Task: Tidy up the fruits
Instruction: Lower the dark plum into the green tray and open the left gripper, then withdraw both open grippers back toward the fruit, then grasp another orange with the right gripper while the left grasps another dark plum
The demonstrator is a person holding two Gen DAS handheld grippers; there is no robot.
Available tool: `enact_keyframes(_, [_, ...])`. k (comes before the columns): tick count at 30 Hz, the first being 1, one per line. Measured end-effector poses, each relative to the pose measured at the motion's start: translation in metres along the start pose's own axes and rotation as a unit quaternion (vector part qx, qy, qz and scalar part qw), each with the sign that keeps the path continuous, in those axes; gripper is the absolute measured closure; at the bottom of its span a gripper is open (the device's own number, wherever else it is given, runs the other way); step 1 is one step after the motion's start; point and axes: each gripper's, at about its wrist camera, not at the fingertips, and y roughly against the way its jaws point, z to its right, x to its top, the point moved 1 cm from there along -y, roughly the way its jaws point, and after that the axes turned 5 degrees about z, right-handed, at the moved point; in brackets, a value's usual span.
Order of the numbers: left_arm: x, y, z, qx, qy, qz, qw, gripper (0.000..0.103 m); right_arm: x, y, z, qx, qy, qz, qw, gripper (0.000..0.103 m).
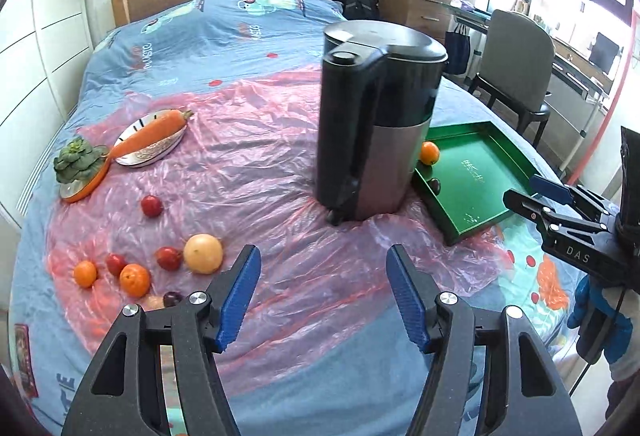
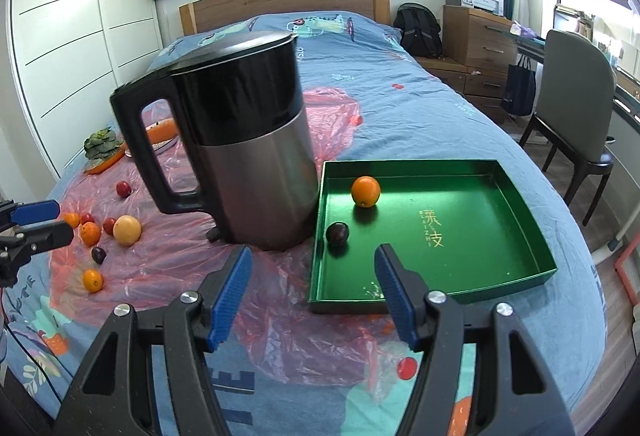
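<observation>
1. Green tray (image 2: 432,236) lies right of the kettle (image 2: 248,155), holding one orange (image 2: 365,191) and a dark plum (image 2: 337,233); its near rim sits just ahead of the right gripper (image 2: 312,292), jaws spread and empty
2. Loose fruit (image 1: 160,268), including a pale grapefruit (image 1: 203,253), lies on the pink plastic sheet (image 1: 280,139), ahead and left of the left gripper (image 1: 320,296), also spread and empty
3. Judgement: the left gripper is nearer the pile; the kettle stands between pile and tray, so carrying should pass along its open near side
</observation>
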Motion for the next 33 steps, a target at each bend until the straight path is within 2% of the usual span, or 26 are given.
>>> enact_keyframes(9, [-0.024,0.046,-0.054,0.041,0.041,0.020,0.9981,0.044,-0.006,0.013,-0.065,0.051,0.022,0.008,0.998,0.025])
enact_keyframes(12, [-0.034,0.063,-0.074,0.058,0.057,0.027,0.9963,0.044,-0.009,0.015,-0.084,0.075,0.024,0.009,0.997,0.016])
enact_keyframes(19, [-0.065,0.089,-0.120,0.099,0.087,0.024,0.9910,0.044,-0.023,0.016,-0.136,0.110,0.049,-0.003,0.993,0.015])
enact_keyframes(28, [-0.097,0.083,-0.159,0.121,0.110,0.012,0.9865,0.044,-0.038,0.000,-0.184,0.153,0.062,-0.023,0.986,0.015])
enact_keyframes(33, [-0.111,0.062,-0.178,0.113,0.122,-0.007,0.9861,0.044,-0.049,-0.021,-0.214,0.176,0.070,-0.041,0.981,0.015])
